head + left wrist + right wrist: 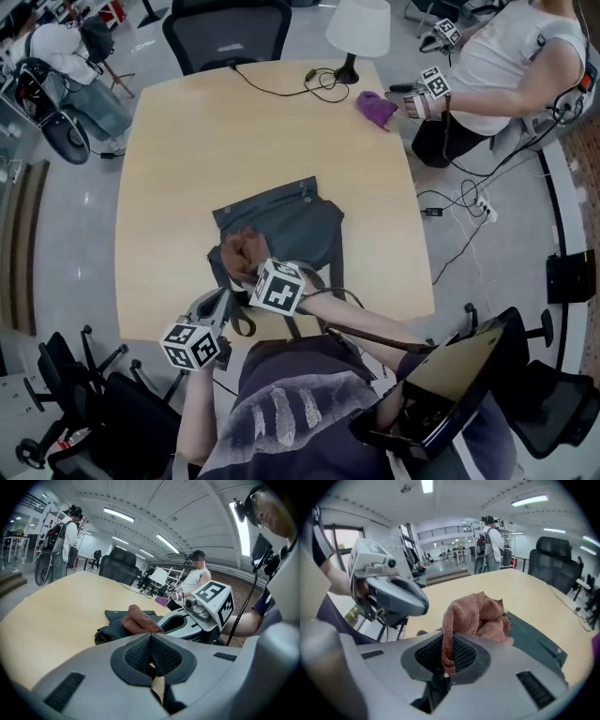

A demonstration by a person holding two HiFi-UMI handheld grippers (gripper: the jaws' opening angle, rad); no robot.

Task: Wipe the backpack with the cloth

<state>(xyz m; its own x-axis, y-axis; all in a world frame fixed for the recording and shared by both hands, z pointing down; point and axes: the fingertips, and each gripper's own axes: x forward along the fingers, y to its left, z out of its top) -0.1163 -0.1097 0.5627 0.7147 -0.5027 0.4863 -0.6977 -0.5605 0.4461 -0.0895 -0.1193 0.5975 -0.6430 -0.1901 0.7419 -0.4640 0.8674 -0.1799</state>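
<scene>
A dark grey backpack [286, 223] lies flat on the wooden table [187, 150], near its front edge. A brown cloth [242, 253] rests bunched on the pack's near left corner, with my right gripper [253, 269] shut on it. In the right gripper view the cloth [476, 616] hangs out of the closed jaws [443, 667] over the backpack [534, 641]. My left gripper [217, 302] sits just left of it at the table edge, jaws [151, 665] shut on a dark backpack strap [240, 321]. The left gripper view shows the cloth [138, 620] and backpack [110, 626] ahead.
A purple cloth [377, 108], a white lamp [359, 26] and a black cable [281, 91] are at the table's far side. Another person [506, 66] with grippers sits at the far right. A black office chair [230, 33] stands behind the table.
</scene>
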